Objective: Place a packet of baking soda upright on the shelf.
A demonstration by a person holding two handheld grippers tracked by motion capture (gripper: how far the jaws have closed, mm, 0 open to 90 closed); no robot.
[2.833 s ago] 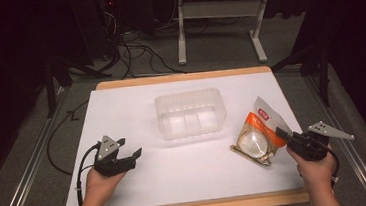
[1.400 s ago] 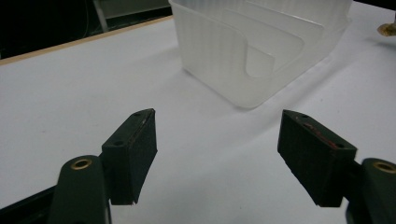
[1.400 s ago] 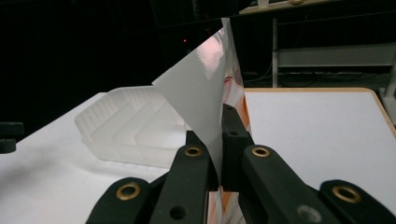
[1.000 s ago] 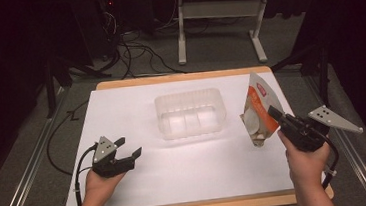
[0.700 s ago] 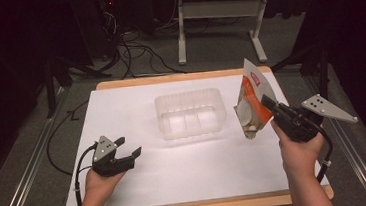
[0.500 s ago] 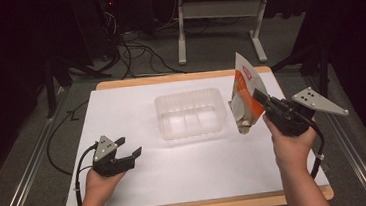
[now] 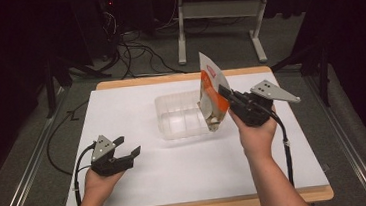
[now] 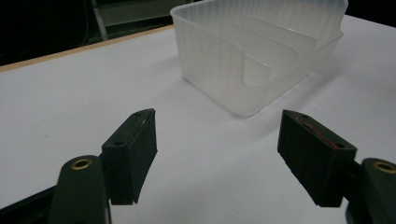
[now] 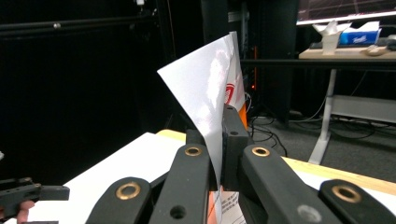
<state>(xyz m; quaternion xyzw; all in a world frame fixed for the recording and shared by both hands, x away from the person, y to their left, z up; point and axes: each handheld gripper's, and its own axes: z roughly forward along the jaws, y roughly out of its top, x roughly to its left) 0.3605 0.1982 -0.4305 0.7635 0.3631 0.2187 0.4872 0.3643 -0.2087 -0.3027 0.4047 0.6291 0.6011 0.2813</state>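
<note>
A white and orange snack packet (image 7: 210, 91) hangs upright in the air, pinched at its upper edge by my right gripper (image 7: 225, 95), which is shut on it. It hovers over the right end of the clear plastic tub (image 7: 182, 115) in the middle of the white table sheet. In the right gripper view the packet (image 9: 212, 93) rises between the closed jaws. My left gripper (image 7: 127, 147) rests at the front left of the sheet, open and empty. Its view looks along two spread pads (image 8: 133, 154) toward the tub (image 8: 261, 51), which has inner dividers.
The white sheet (image 7: 142, 182) covers a wooden table with bare room in front of the tub. Cables trail from both grippers. Behind the table stand a white desk frame (image 7: 218, 14) and floor cables. A rail (image 7: 22, 182) runs along the left.
My right gripper lifted the packet off the table at the right and carried it left and up to the tub's right end, turning it upright. The left gripper stayed put.
</note>
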